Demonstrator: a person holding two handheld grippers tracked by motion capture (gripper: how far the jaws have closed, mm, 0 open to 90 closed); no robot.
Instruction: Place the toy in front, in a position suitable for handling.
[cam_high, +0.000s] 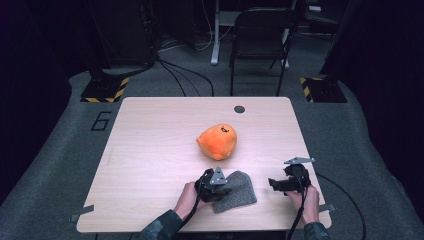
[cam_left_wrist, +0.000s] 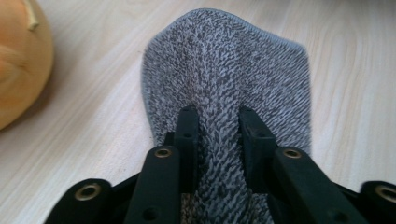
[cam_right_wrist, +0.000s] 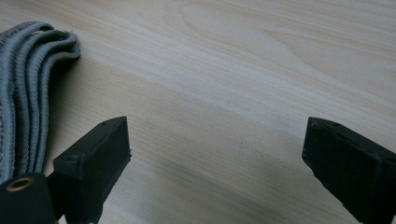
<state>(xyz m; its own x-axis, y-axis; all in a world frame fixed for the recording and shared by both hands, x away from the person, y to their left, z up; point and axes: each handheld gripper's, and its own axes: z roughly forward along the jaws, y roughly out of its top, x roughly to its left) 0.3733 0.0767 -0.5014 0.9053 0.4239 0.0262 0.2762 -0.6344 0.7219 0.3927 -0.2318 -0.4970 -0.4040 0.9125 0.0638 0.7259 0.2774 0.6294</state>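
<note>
A folded grey knitted cloth (cam_high: 241, 188) lies near the table's front edge, between my two grippers. My left gripper (cam_high: 224, 186) reaches onto it from the left. In the left gripper view the left gripper (cam_left_wrist: 218, 114) has a raised ridge of the cloth (cam_left_wrist: 224, 60) pinched between its two jaws. My right gripper (cam_high: 273, 184) rests low to the right of the cloth and points toward it. In the right gripper view the right gripper (cam_right_wrist: 217, 135) has its jaws wide apart over bare wood, and the cloth's layered edge (cam_right_wrist: 28, 84) lies at the left. An orange plush toy (cam_high: 217, 141) sits mid-table.
The wooden table (cam_high: 150, 150) has a round cable hole (cam_high: 239, 109) at its far edge. The plush (cam_left_wrist: 18, 60) lies just behind and left of the cloth. Beyond the table stand a dark chair (cam_high: 260, 35) and floor cables.
</note>
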